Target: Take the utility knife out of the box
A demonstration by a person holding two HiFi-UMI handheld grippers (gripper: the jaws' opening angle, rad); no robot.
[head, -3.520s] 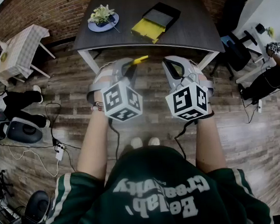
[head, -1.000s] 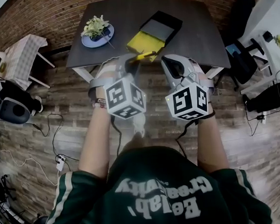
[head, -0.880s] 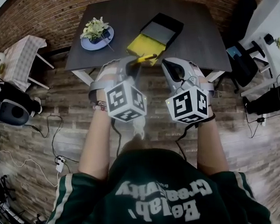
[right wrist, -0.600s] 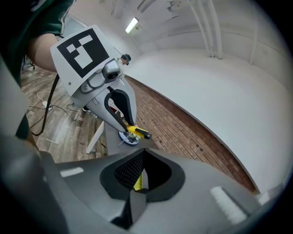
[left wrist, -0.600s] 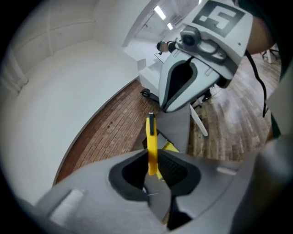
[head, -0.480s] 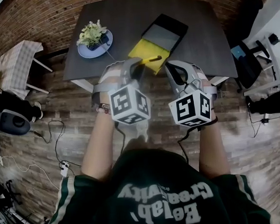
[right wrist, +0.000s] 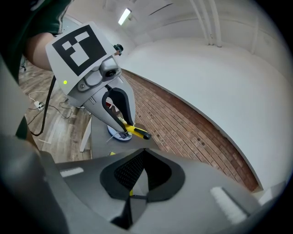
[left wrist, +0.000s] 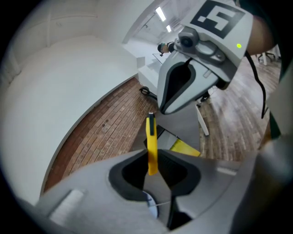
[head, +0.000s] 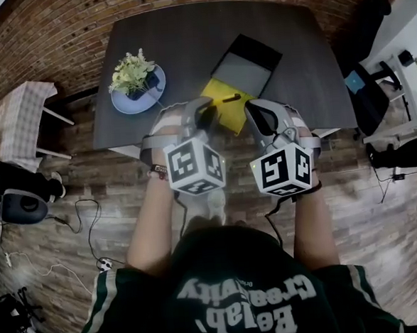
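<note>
Head view: on the left of the dark table [head: 185, 36], not far from its near edge, stands a blue plate [head: 122, 103] with a bunch of pale flowers [head: 129, 69] on it. Right of it, about the middle of the tabletop, lies the open box [head: 249, 56]. Its black half is set toward the far side, and its yellow half [head: 217, 112] reaches to the near edge.

The left gripper [head: 209, 112] is held over that near edge, in front of the yellow half. It pinches the knife [head: 225, 99] by one end. The yellow body with its black tip sticks out beyond the jaws toward the box, and the knife is out of the box and touches neither half.

In the left gripper view the jaws are closed on the lower end of the knife [left wrist: 151, 144], which stands up between them. The box and table show behind it.

The right gripper [head: 253, 111] is just beside the left one, also at the near edge, and the two are apart. In the right gripper view its jaws are pressed together at the tips with nothing between them. Beyond them that view shows the left gripper with the knife [right wrist: 136, 131] jutting from it, and the plate [right wrist: 118, 135] behind.

At the far right, past the table's right edge, stands a black chair [head: 366, 101] on the wooden floor [head: 88, 178].
</note>
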